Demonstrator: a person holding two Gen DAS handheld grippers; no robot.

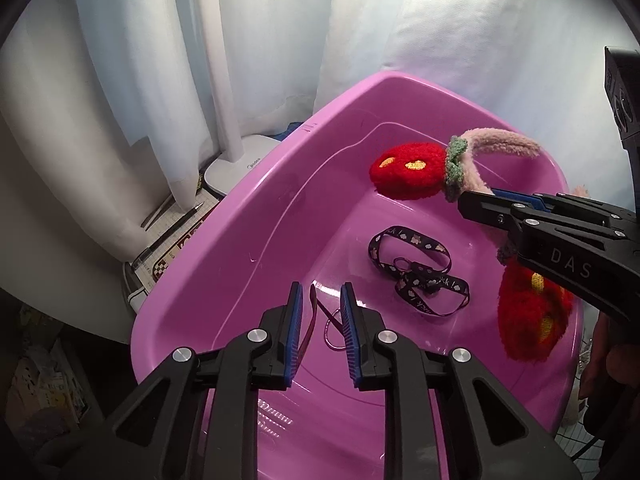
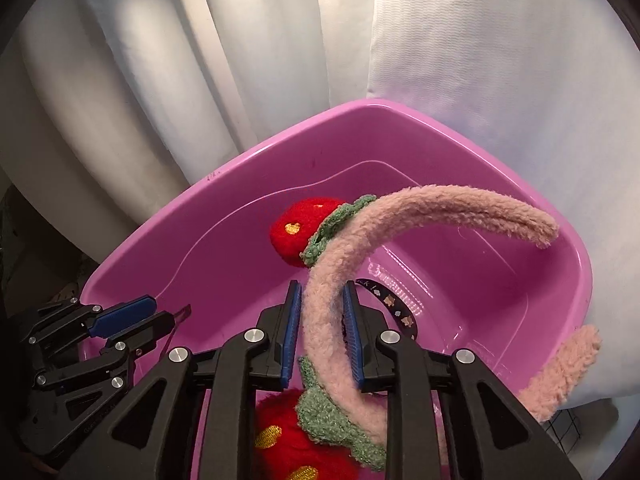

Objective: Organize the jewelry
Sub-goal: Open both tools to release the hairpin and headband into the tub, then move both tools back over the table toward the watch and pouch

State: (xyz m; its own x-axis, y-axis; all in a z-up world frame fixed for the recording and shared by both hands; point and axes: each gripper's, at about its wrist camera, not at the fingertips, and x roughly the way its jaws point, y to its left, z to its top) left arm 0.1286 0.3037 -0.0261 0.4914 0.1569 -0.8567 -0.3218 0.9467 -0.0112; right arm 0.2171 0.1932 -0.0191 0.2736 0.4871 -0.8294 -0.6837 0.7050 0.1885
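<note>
A pink plastic tub [image 1: 256, 200] [image 2: 248, 184] fills both views. My right gripper [image 2: 322, 320] [image 1: 472, 200] is shut on a fuzzy pink headband [image 2: 420, 208] [image 1: 504, 142] with two red strawberry pom-poms [image 1: 408, 174] [image 2: 298, 228], held over the tub. A black printed lanyard [image 1: 416, 272] lies on the tub floor. My left gripper [image 1: 322, 312] [image 2: 160, 316] is open over the tub's near side, with a thin maroon strap and ring [image 1: 316, 316] between its fingers; I cannot tell whether they touch it.
White curtains [image 1: 120, 60] hang behind the tub. A white lamp base [image 1: 244, 160] and pole stand at the left, next to a cutting mat with a pen [image 1: 176, 224]. White cloth [image 2: 520, 80] lies at the right.
</note>
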